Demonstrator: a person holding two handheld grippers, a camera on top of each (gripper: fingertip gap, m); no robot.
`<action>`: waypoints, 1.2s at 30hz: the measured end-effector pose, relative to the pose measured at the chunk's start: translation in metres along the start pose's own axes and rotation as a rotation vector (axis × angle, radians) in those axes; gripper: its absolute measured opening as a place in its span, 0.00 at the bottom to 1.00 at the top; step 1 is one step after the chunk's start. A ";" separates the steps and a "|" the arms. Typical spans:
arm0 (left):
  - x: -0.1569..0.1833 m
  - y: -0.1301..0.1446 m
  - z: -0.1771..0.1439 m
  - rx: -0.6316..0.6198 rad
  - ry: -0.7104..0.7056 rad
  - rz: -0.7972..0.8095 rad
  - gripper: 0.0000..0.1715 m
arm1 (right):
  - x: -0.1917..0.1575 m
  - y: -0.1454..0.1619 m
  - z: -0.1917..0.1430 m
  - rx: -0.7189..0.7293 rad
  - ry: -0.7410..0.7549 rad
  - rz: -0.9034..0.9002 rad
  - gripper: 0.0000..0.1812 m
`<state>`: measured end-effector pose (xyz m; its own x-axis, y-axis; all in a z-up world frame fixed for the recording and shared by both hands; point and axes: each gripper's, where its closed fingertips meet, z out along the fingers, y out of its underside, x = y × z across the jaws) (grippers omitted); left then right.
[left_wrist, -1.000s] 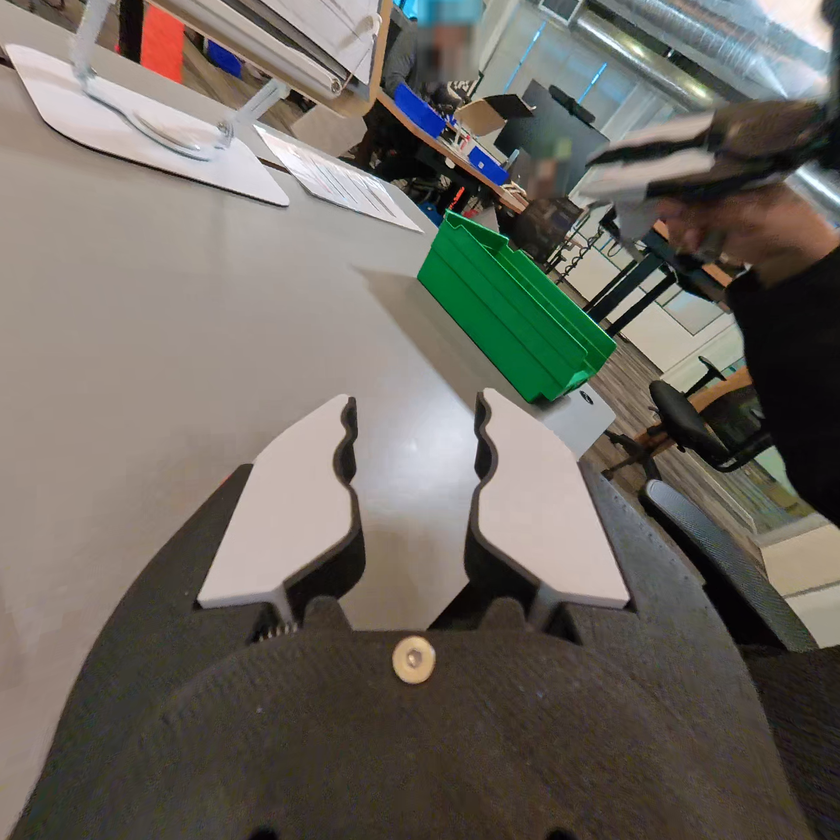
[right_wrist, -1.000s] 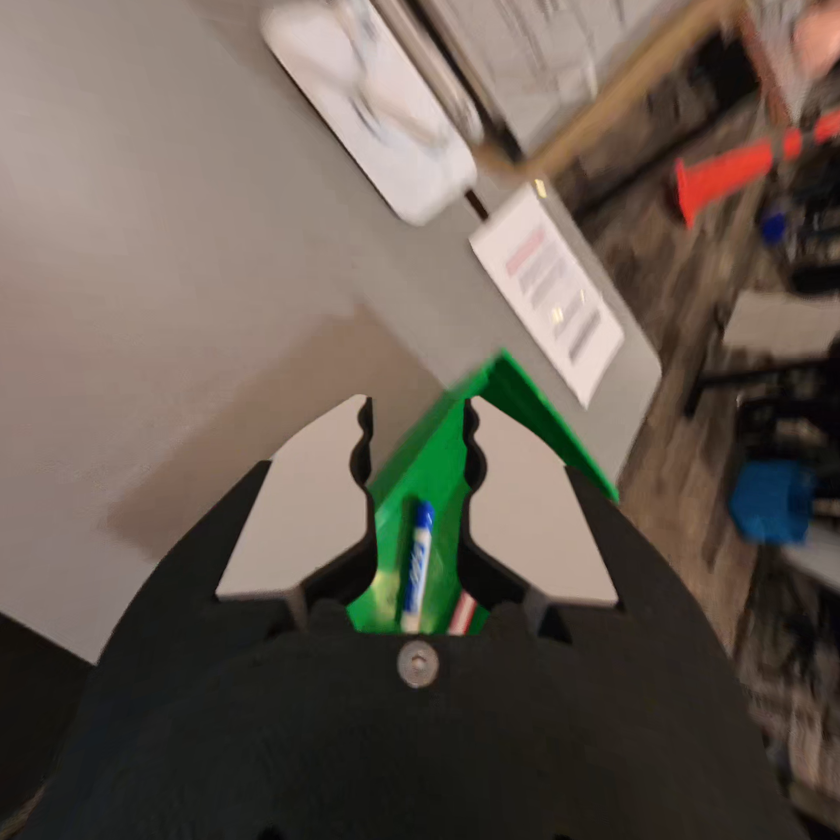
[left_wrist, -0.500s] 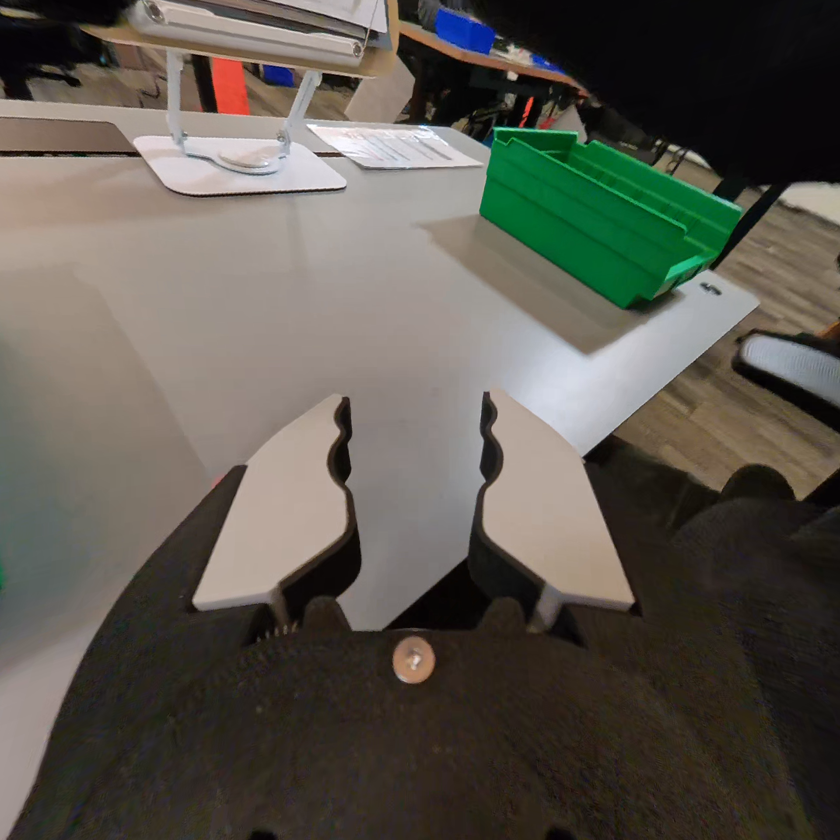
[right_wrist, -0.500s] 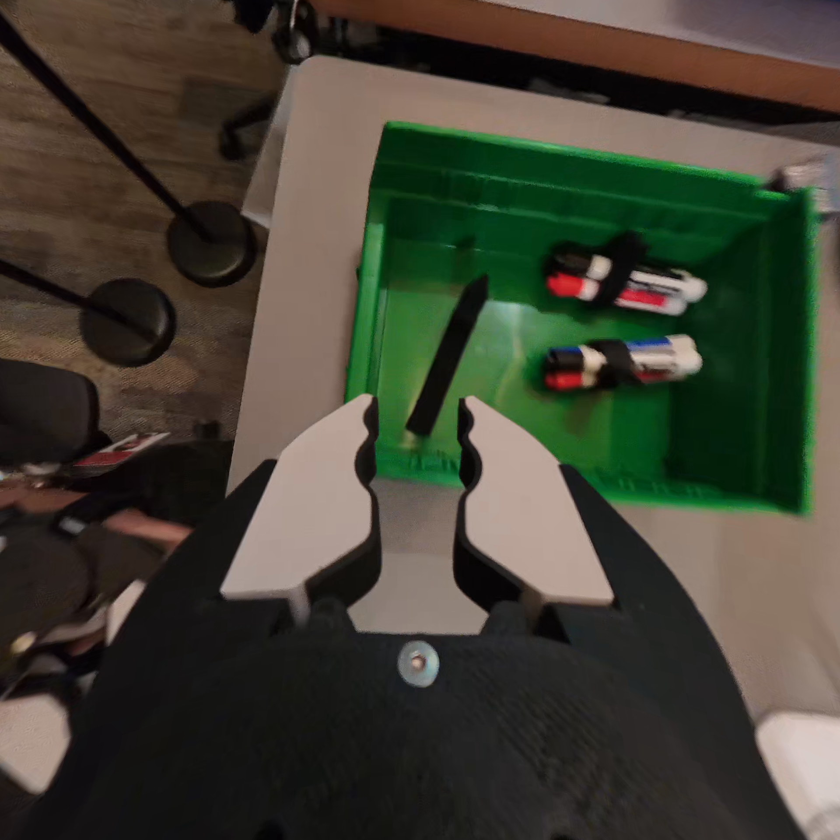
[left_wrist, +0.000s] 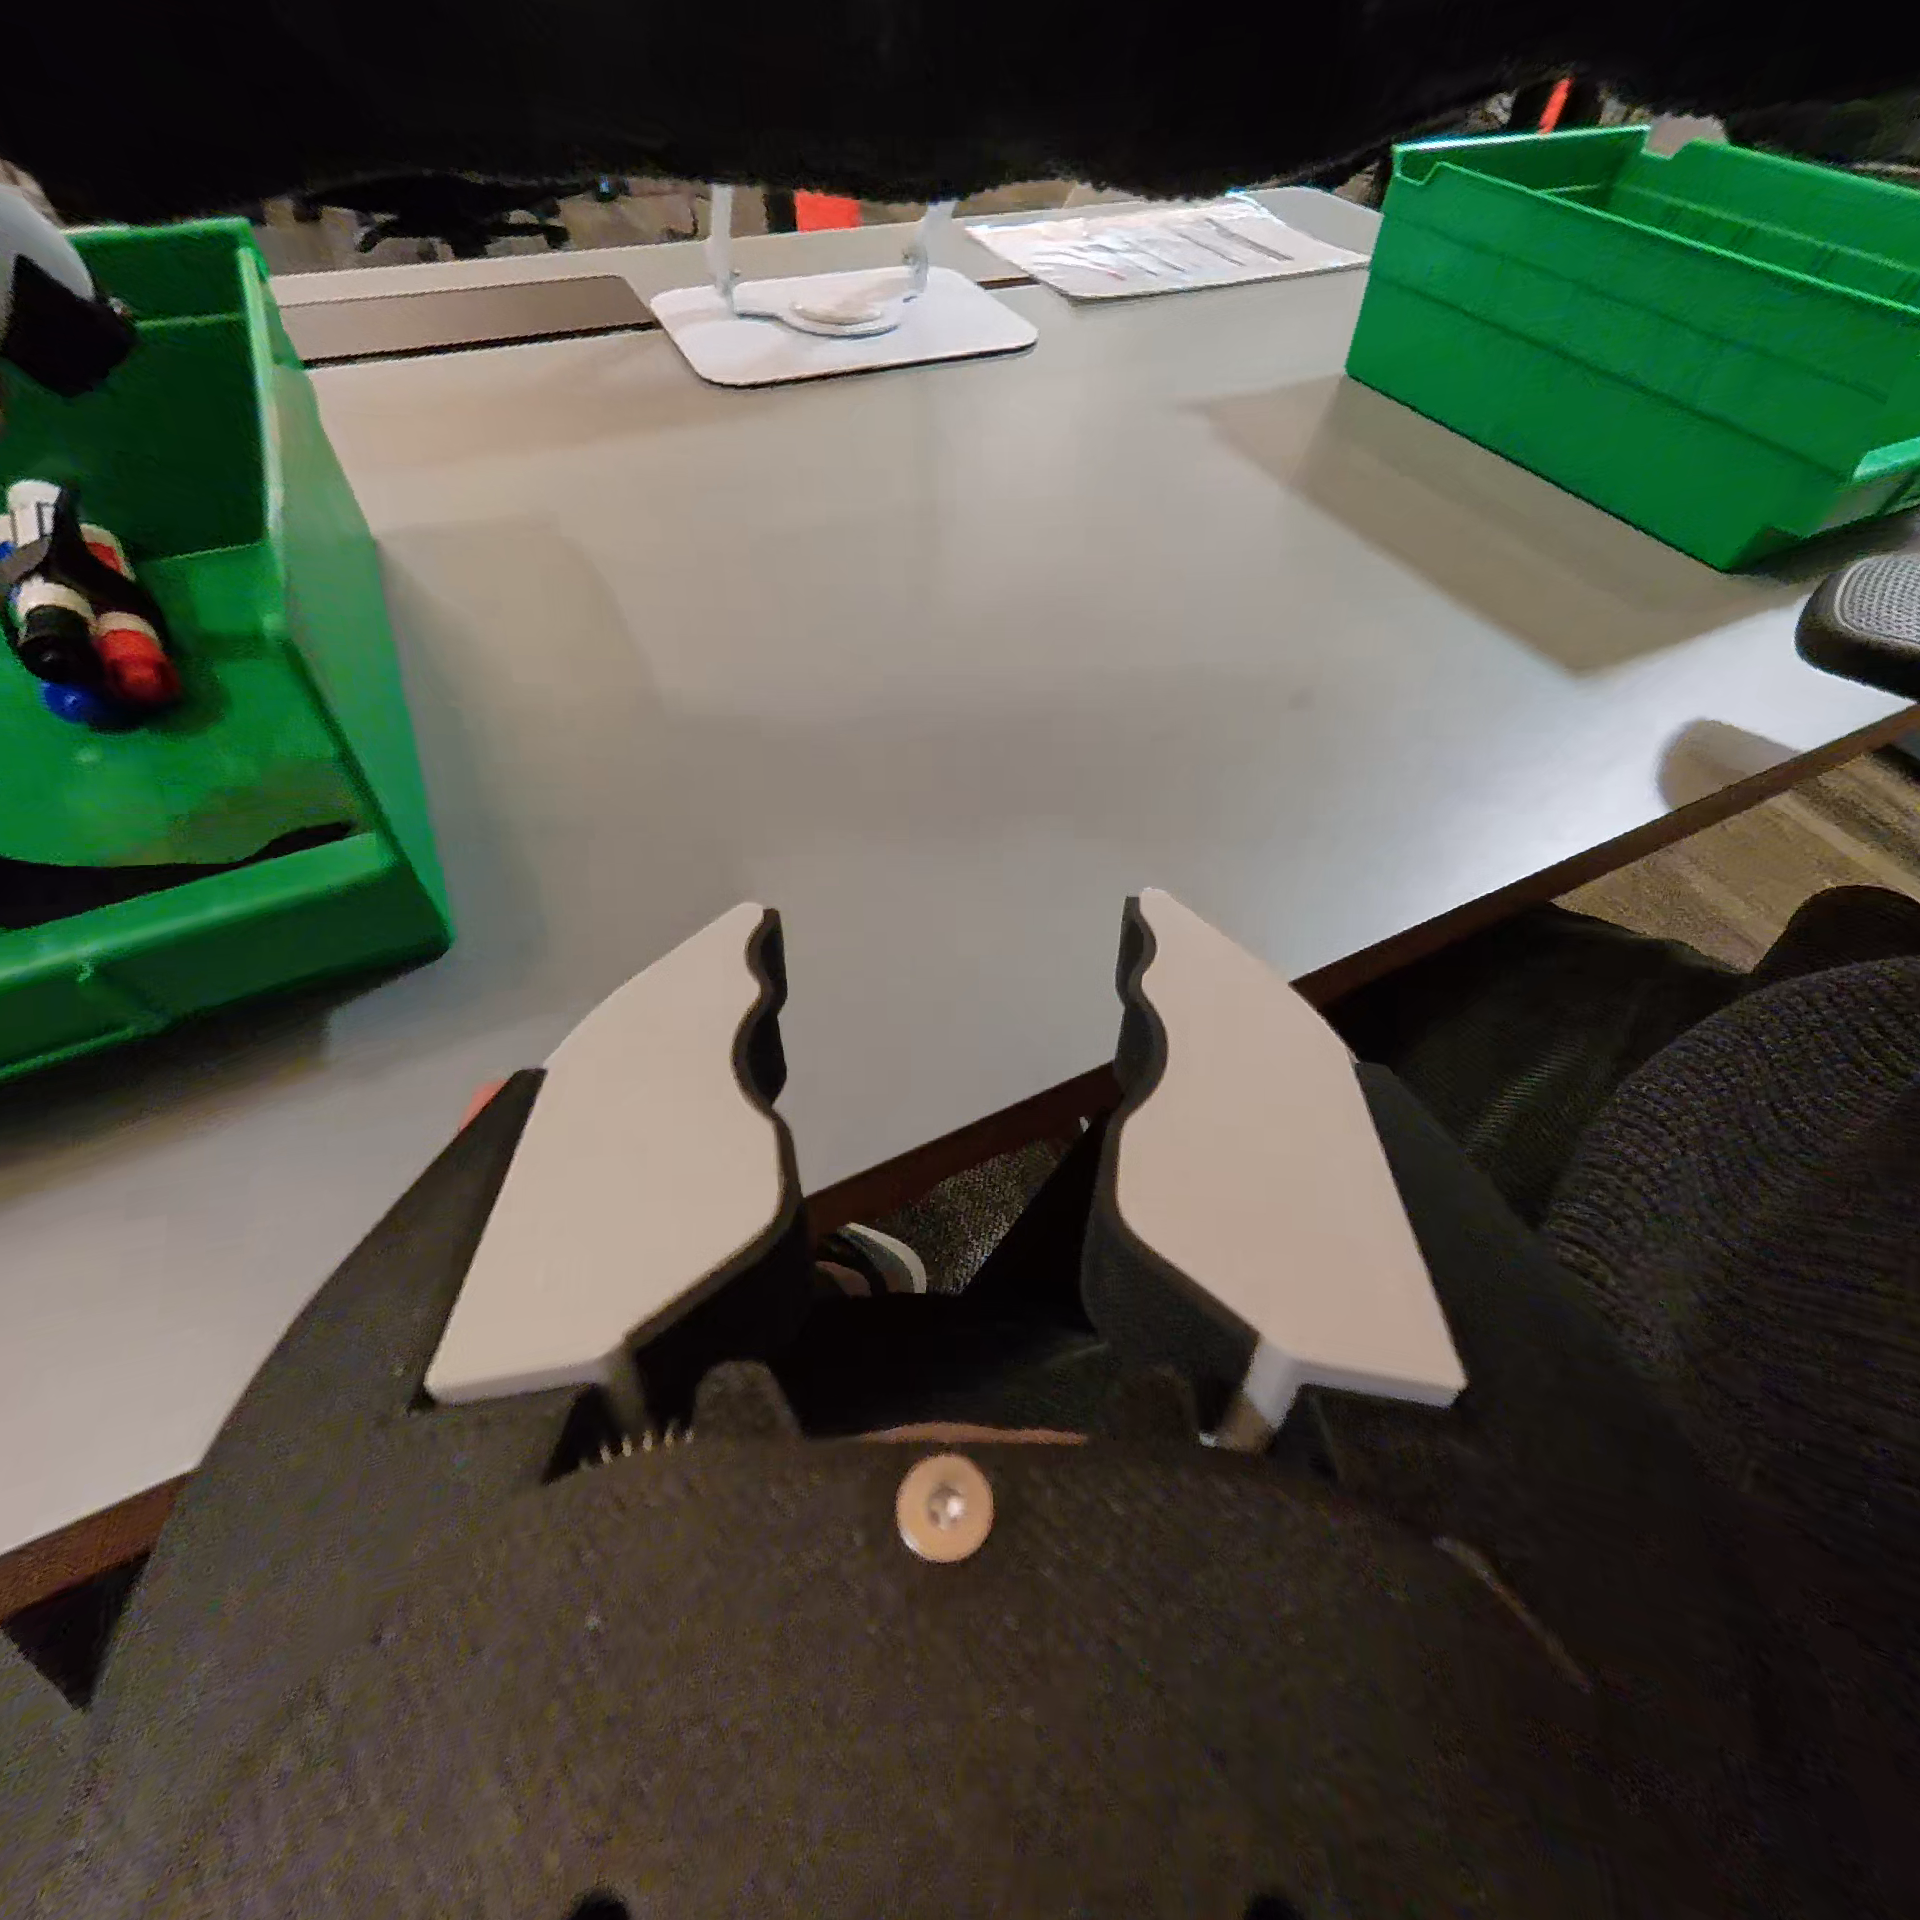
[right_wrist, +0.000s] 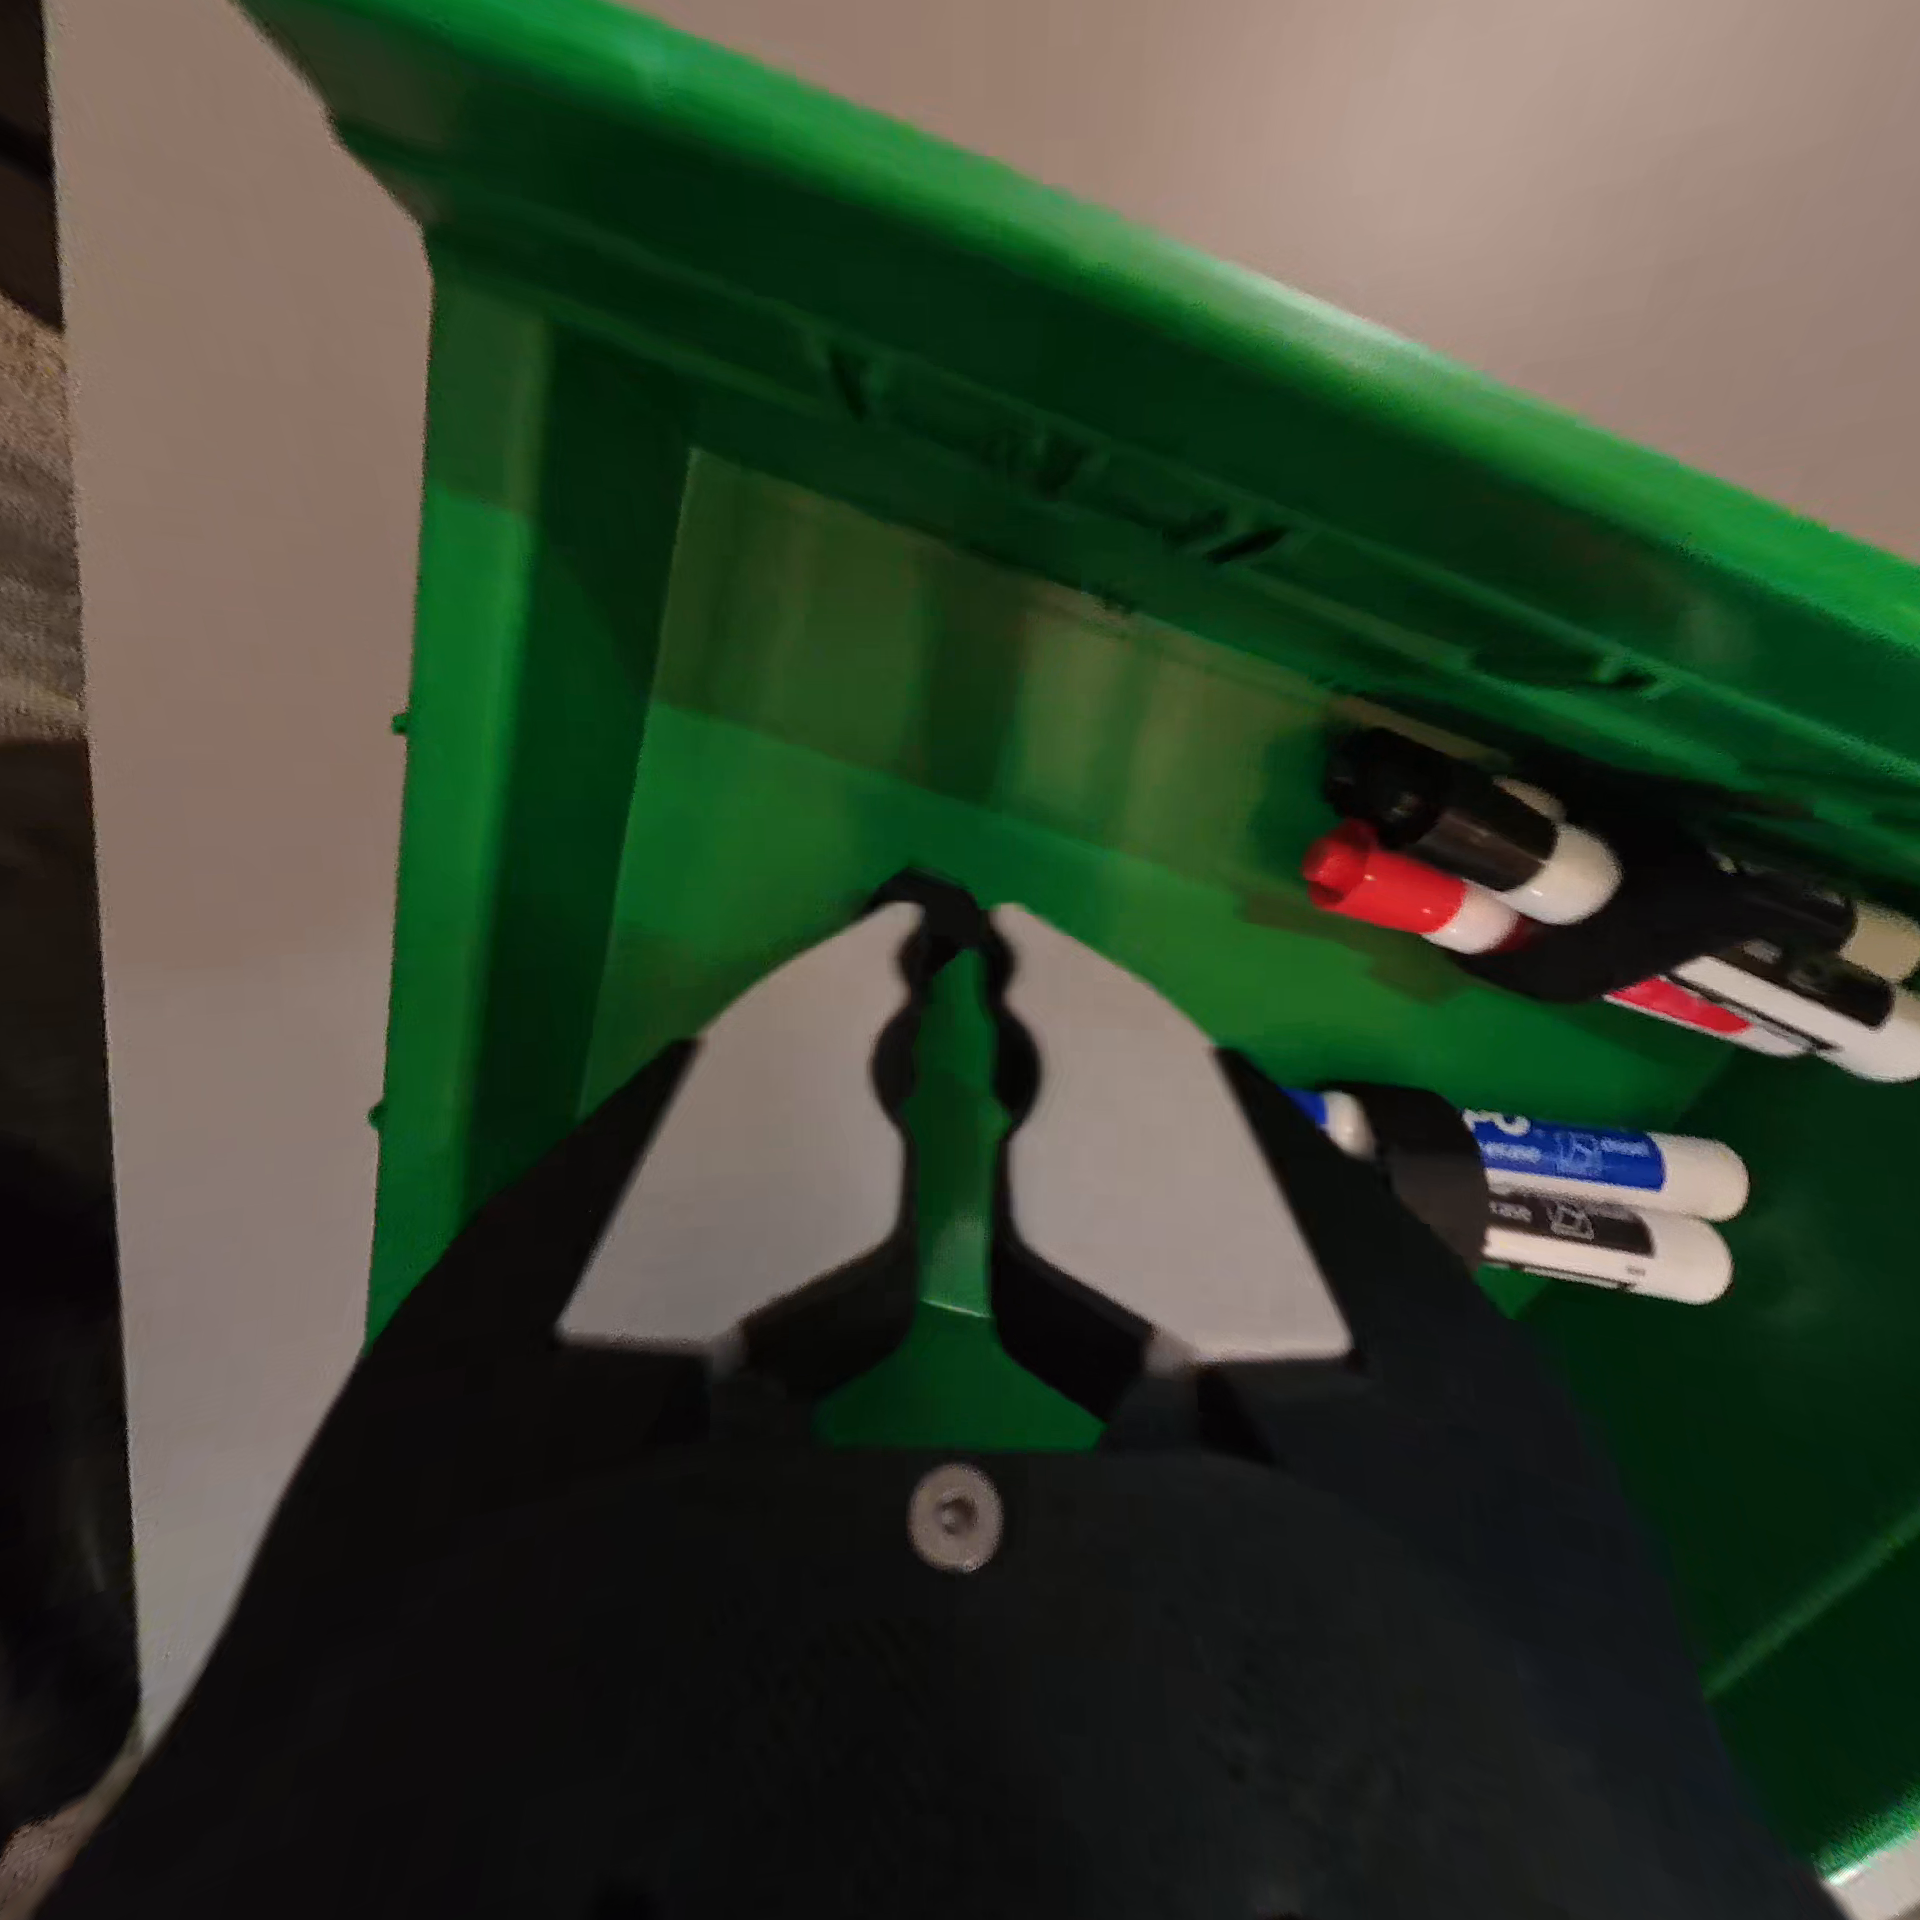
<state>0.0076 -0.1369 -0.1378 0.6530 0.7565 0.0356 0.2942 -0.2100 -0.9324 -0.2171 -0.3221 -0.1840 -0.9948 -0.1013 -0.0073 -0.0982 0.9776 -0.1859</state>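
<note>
My right gripper (right_wrist: 948, 920) is down inside a green bin (right_wrist: 499, 727), its fingers closed together, with a black strap (right_wrist: 935, 891) pinched at the tips on the bin floor. Two bundles of markers lie to its right, each bound by a black band: one with red and black caps (right_wrist: 1455, 883), one with blue and black labels (right_wrist: 1600, 1195). My left gripper (left_wrist: 951, 935) is open and empty over the near edge of the grey table (left_wrist: 935, 623). The same bin (left_wrist: 312, 665) with a marker bundle (left_wrist: 94, 623) stands to its left.
A second green bin (left_wrist: 1662, 343) stands at the table's right. A white stand base (left_wrist: 842, 322) and a paper sheet (left_wrist: 1164, 244) lie at the back. A dark sleeve (left_wrist: 935, 83) crosses the top. A chair (left_wrist: 1860, 623) is at the right edge. Tip to tip, the grippers are about 30 cm apart.
My right gripper dropped into the bin and closed from open onto the black strap. My left gripper pulled back to the table edge and turned left, still open.
</note>
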 end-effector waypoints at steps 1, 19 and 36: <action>-0.001 0.001 -0.001 -0.002 -0.005 -0.004 0.36 | -0.003 -0.001 -0.002 0.008 -0.007 -0.018 0.02; 0.011 0.001 0.009 -0.033 0.037 0.014 0.37 | -0.053 0.209 -0.294 0.701 0.426 0.402 0.01; 0.026 -0.014 0.074 -0.048 0.146 -0.095 0.35 | -0.202 0.660 -0.229 0.329 0.988 1.225 0.01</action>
<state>-0.0308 -0.0684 -0.1505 0.7137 0.6774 0.1780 0.3904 -0.1737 -0.9041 -0.0873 0.3857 -0.0799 -0.1053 0.9545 0.2789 0.6110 0.2834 -0.7392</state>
